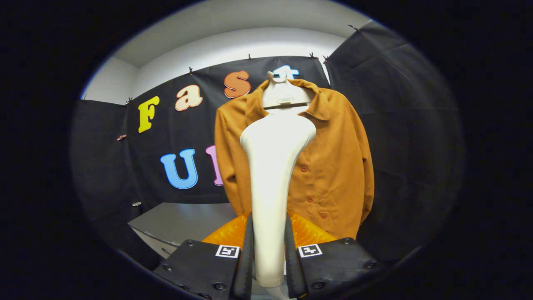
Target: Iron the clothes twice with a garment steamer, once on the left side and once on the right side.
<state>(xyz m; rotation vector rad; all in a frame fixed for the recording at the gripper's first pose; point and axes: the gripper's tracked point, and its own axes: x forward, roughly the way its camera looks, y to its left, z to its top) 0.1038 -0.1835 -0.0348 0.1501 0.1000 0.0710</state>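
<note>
My gripper [268,254] is shut on the white garment steamer [272,175], both black fingers [245,250] pressing its slim handle. The steamer stands upright, its wide head raised in front of the chest of a brown-orange buttoned shirt [333,158]. The shirt hangs on a white hanger [285,93] against the black wall, just beyond the steamer's head. The steamer covers the shirt's middle strip left of the button line. Whether the head touches the cloth I cannot tell.
A grey table top [183,223] lies low to the left of the fingers. An orange translucent ribbed piece [308,233] shows behind the fingers, below the shirt's hem. Black cloth walls [408,125] close in on the right and behind.
</note>
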